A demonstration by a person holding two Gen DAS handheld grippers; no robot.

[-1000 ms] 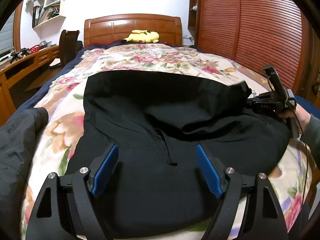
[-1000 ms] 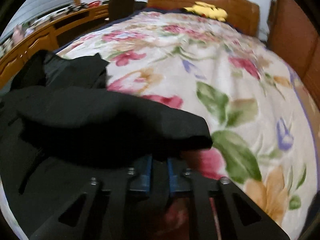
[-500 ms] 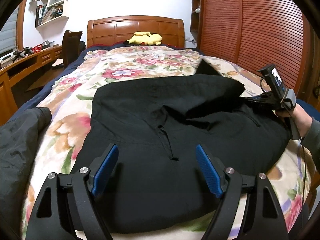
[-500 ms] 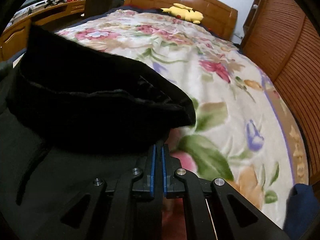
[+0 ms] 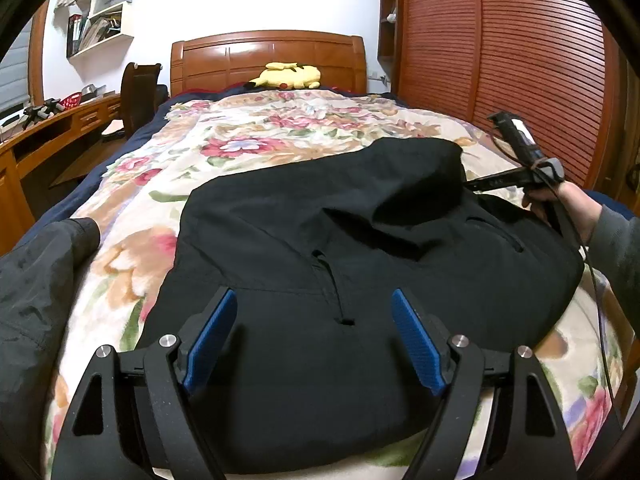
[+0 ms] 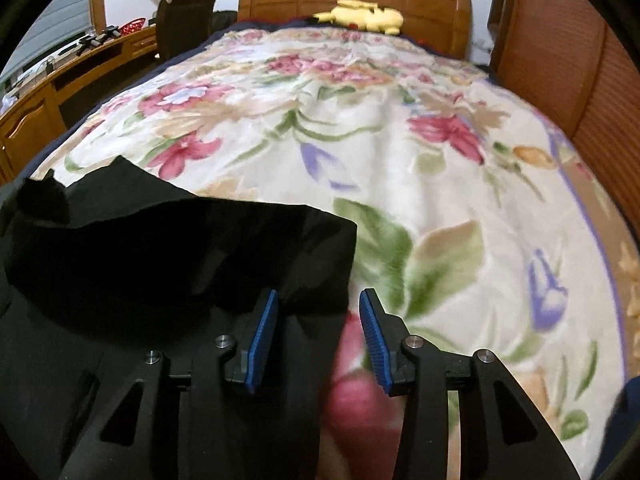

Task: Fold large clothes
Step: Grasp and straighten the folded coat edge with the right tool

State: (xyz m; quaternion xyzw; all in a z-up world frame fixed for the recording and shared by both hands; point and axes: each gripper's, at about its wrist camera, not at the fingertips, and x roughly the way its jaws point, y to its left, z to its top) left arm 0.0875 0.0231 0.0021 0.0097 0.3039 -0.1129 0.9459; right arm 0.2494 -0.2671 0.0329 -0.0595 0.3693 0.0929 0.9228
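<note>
Your right gripper (image 6: 318, 334) is opening over the black garment (image 5: 360, 264)'s folded edge, nothing pinched; left gripper (image 5: 312, 344) is hovering wide open, empty. Risk: unpinned fold creeping back.

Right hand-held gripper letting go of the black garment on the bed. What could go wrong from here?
1. The right hand-held gripper jaws are opening with the fabric edge between them; cloth may snag on a pad and drag the fold open.
2. The folded-over flap sits bunched on the black garment, so it may settle unevenly.
3. The left hand-held gripper hovers open, pinning nothing, so the garment could shift on the floral blanket.
</note>
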